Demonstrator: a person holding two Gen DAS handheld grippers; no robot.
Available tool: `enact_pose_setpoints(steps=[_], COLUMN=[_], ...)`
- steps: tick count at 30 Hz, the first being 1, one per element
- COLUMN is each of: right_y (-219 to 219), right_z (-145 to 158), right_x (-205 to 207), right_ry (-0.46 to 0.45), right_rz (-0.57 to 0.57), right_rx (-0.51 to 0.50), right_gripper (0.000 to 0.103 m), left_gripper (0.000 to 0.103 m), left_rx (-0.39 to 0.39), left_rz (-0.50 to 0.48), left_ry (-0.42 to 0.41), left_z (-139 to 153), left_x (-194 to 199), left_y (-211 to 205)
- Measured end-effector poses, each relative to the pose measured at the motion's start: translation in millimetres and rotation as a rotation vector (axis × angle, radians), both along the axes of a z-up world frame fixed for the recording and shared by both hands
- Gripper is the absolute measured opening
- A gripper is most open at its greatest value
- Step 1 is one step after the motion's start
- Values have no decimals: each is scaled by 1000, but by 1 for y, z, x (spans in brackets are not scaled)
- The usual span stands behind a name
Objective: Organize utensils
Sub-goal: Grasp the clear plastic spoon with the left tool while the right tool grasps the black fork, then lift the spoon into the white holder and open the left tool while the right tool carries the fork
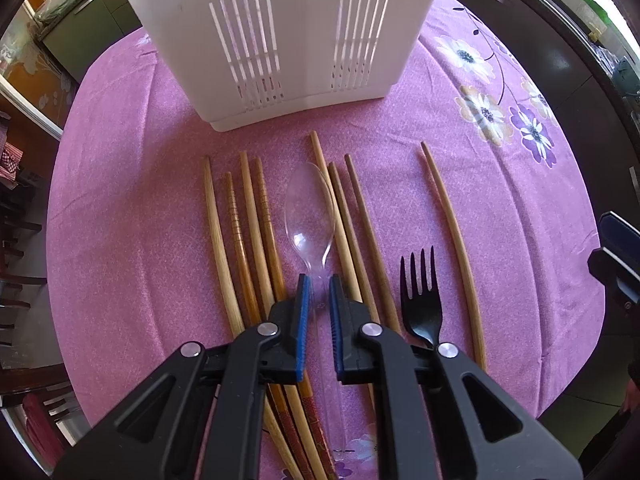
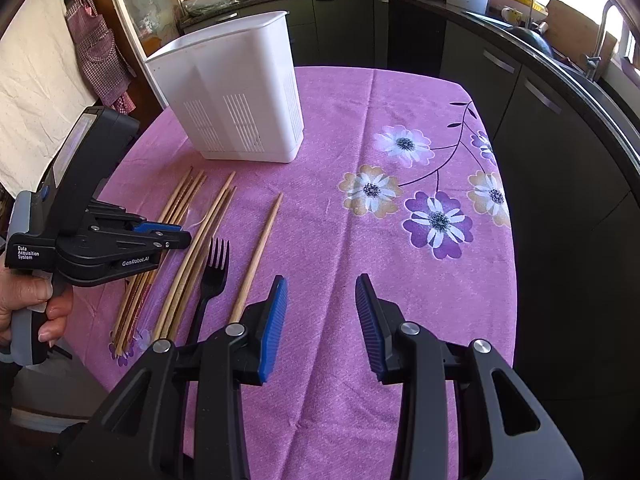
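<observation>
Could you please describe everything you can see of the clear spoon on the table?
The clear spoon looks like see-through plastic, with an oval bowl and a long thin handle. It lies flat on the pink tablecloth, bowl pointing toward the white basket, among the wooden chopsticks; a chopstick runs along the bowl's right edge. The left claw is shut on its neck just below the bowl, blue pads on either side. The handle runs on under the claw toward the table's near edge.
</observation>
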State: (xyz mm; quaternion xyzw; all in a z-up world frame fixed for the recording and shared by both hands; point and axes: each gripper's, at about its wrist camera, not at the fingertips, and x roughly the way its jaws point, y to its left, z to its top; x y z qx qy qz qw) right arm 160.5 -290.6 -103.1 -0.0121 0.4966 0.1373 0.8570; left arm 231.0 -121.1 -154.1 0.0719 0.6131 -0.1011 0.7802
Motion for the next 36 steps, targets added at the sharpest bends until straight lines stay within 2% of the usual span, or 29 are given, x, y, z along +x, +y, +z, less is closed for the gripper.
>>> enact_pose_setpoints(steps=[4, 5, 10, 15, 23, 27, 32, 36], right_y=[16, 21, 50, 90, 118, 128, 139, 135], right_z=[-7, -8, -17, -32, -51, -58, -58, -56], right_x=[-2, -2, -2, 2, 15, 18, 19, 16], right_ry=[32, 40, 101, 187, 295, 321, 285, 252], right_rz=[38, 45, 107, 167, 135, 121, 121, 110], right_rx=[-20, -23, -5, -23, -80, -101, -139, -82], right_gripper=[34, 30, 21, 15, 15, 16, 12, 10], left_gripper=[9, 9, 9, 9, 9, 9, 9, 9], left_rx=[-61, -65, -91, -97, -123, -135, -158, -192], left_rz=[-10, -9, 9, 15, -3, -11, -7, -6], left_ry=[-69, -94, -230, -336, -381, -395, -416, -454], left_z=[19, 27, 64, 93, 107, 109, 117, 136], left_x=[-9, -11, -26, -40, -55, -58, -59, -60], left_y=[7, 10, 22, 34, 47, 49, 55, 58])
